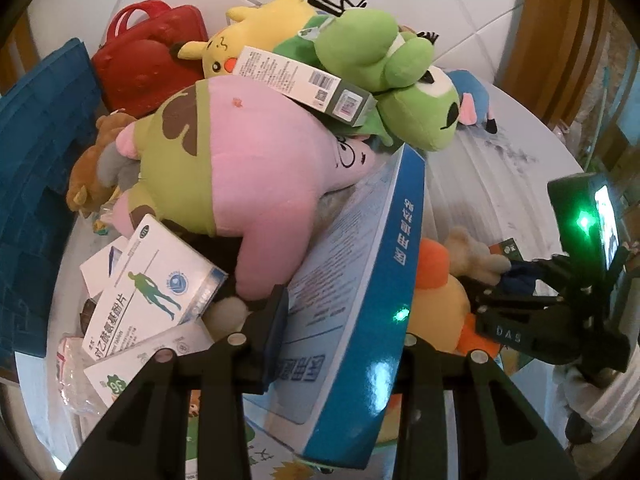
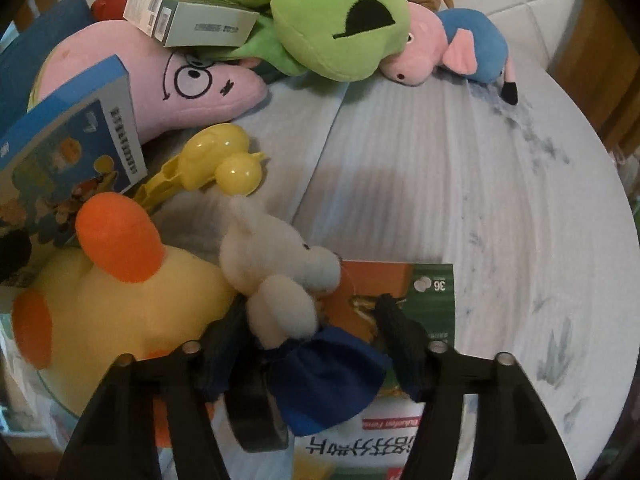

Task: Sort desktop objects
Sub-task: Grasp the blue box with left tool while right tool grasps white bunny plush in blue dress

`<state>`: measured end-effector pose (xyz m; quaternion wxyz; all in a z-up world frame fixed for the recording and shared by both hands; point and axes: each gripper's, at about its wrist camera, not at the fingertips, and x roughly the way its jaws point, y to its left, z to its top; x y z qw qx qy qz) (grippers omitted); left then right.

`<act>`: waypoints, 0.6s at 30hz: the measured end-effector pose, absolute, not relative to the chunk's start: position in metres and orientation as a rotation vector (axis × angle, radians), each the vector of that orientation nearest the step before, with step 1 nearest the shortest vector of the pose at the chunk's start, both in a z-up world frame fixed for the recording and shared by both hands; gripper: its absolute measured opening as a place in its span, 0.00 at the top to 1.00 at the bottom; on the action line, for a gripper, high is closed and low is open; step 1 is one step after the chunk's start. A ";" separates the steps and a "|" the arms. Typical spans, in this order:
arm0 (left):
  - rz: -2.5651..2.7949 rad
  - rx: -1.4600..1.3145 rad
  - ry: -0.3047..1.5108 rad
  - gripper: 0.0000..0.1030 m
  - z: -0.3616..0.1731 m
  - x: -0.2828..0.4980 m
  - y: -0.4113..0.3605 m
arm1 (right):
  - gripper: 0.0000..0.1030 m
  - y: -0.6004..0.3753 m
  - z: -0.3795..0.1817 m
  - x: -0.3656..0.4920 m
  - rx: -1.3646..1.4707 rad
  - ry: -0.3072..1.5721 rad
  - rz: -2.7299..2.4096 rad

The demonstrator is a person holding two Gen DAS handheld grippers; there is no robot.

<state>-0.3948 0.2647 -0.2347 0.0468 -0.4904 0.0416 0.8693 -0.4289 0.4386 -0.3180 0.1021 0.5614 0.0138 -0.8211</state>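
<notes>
1. Left wrist view: the left claw [image 1: 340,336] was clamped on the edges of a large blue box [image 1: 360,280], which leaned over the clutter toward twelve o'clock. A pink star plush [image 1: 248,168] lay at eleven o'clock, touching the box; white medicine boxes [image 1: 152,284] sat at nine o'clock.
2. Right wrist view: the right claw [image 2: 312,356] was closed on a small white mouse plush [image 2: 280,280] by its blue clothing, over an orange-and-green box [image 2: 400,292]. A yellow duck plush [image 2: 120,300] pressed against it at nine o'clock; the bare worktop [image 2: 460,168] spread toward one o'clock.
3. The step looked like pickup: both grips seemed set. The next move would call for lifting each item clear without dragging neighbours.
</notes>
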 end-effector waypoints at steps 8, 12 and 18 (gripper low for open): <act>2.656 -1.441 0.064 0.71 -0.213 -0.378 0.262 | 0.70 0.460 -0.294 -0.408 1.639 -0.056 -2.441; 2.659 -1.440 0.054 0.71 -0.213 -0.375 0.260 | 0.70 0.470 -0.288 -0.398 1.655 -0.058 -2.458; 2.672 -1.475 0.066 0.71 -0.224 -0.378 0.256 | 0.66 0.479 -0.309 -0.391 1.734 -0.083 -2.429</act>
